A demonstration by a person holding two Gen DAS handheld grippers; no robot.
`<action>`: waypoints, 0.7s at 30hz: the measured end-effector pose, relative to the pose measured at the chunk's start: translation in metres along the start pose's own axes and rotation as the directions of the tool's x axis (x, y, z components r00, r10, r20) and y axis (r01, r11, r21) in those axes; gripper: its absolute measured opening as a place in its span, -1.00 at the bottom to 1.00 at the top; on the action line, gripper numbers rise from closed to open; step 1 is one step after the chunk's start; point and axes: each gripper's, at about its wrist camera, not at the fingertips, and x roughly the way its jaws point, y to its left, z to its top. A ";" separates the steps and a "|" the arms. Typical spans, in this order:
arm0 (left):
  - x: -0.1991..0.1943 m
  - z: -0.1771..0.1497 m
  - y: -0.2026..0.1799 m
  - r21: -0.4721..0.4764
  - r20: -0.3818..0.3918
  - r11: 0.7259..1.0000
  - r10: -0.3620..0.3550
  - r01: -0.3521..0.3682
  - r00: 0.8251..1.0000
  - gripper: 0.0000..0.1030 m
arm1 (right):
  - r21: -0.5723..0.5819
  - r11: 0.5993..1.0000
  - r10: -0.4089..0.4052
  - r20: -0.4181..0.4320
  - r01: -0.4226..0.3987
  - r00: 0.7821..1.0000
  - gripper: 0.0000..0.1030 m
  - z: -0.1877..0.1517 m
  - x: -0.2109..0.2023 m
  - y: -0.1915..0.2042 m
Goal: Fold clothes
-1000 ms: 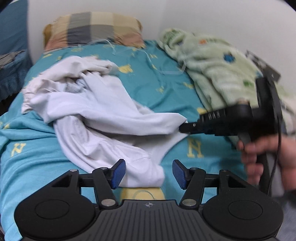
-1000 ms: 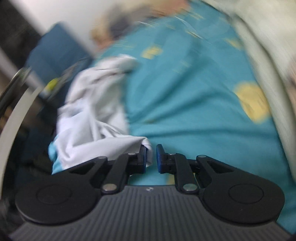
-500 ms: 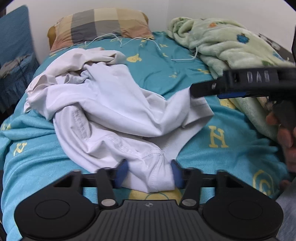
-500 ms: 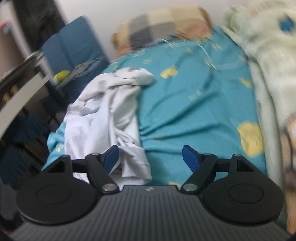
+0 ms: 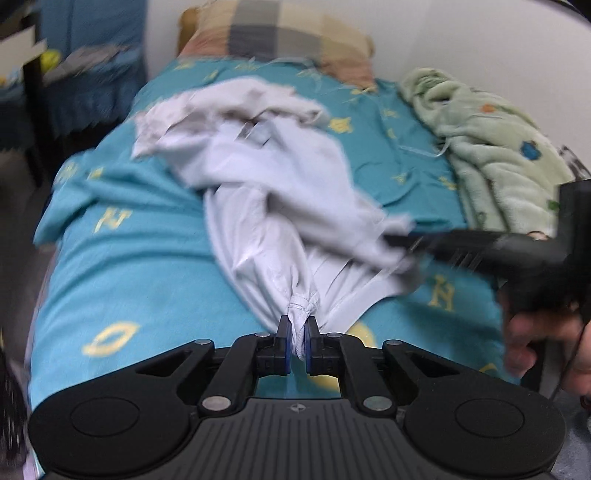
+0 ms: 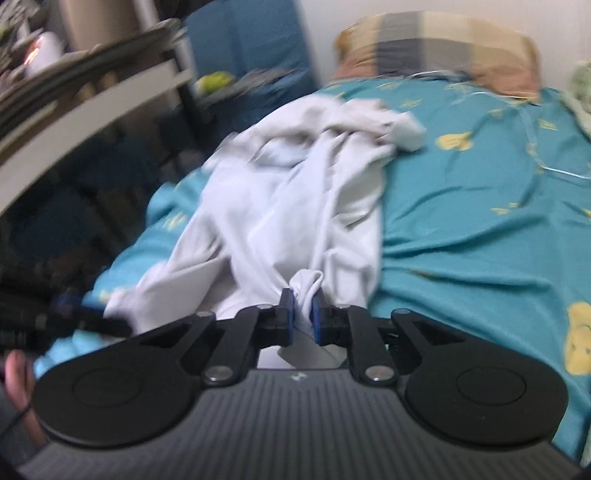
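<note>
Left gripper (image 5: pixel 297 343) and right gripper (image 6: pixel 303 314) both pinch white garment (image 5: pixel 280 192) near bed's (image 5: pixel 129 258) near edge; lift evenly, spread apart, avoid tugging bunched fabric.

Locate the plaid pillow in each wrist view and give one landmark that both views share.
Left wrist view: the plaid pillow lies at the top centre, at the head of the bed, beyond the white garment.
Right wrist view: the plaid pillow lies at the top right, against the wall.
Shared landmark: the white garment, crumpled on the teal bedsheet, pinched by the left gripper and the right gripper.
</note>
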 end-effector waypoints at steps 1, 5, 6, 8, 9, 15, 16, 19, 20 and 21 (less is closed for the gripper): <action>0.004 -0.002 0.002 -0.007 -0.027 1.000 0.002 -0.002 1.000 -0.86 | 0.082 0.996 -0.020 0.044 0.016 0.999 -0.76 0.001 -0.006 -0.010; 0.022 -0.010 0.006 -0.005 -0.111 0.999 0.043 -0.044 0.993 -0.84 | 0.423 0.895 -0.153 -0.012 0.144 0.988 -0.76 -0.012 -0.008 -0.067; 0.024 -0.010 0.006 -0.003 -0.117 0.999 0.048 -0.049 0.992 -0.84 | 0.492 0.850 -0.184 -0.061 0.190 0.981 -0.76 -0.019 -0.006 -0.082; 0.022 -0.009 0.004 -0.001 -0.111 0.999 0.052 -0.052 0.992 -0.77 | 0.597 0.766 -0.219 -0.102 0.236 0.970 -0.77 -0.031 -0.011 -0.104; 0.020 -0.009 0.003 0.000 -0.107 0.999 0.053 -0.054 0.993 -0.72 | 0.632 0.739 -0.227 -0.089 0.231 0.970 -0.72 -0.032 -0.016 -0.109; 0.000 -0.004 -0.019 0.128 -0.001 0.983 0.131 -0.130 0.991 -0.05 | 0.413 0.906 -0.152 0.107 0.095 0.983 -0.67 0.000 -0.028 -0.064; -0.004 -0.004 -0.024 0.154 0.023 0.979 0.134 -0.136 0.991 0.06 | 0.359 0.932 -0.094 0.111 0.048 0.989 -0.60 0.003 -0.024 -0.054; -0.012 -0.004 -0.037 0.229 0.090 0.964 0.115 -0.133 0.989 0.22 | 0.201 0.977 0.058 0.053 -0.068 0.997 -0.04 0.006 -0.007 -0.025; -0.013 -0.005 -0.043 0.258 0.101 0.958 0.102 -0.125 0.990 0.25 | 0.144 0.988 0.057 0.032 -0.061 0.998 0.10 0.006 -0.002 -0.017; -0.012 -0.006 -0.049 0.288 0.108 0.950 0.094 -0.121 0.990 0.26 | 0.086 0.995 0.040 0.020 -0.042 0.999 0.26 0.007 0.003 -0.009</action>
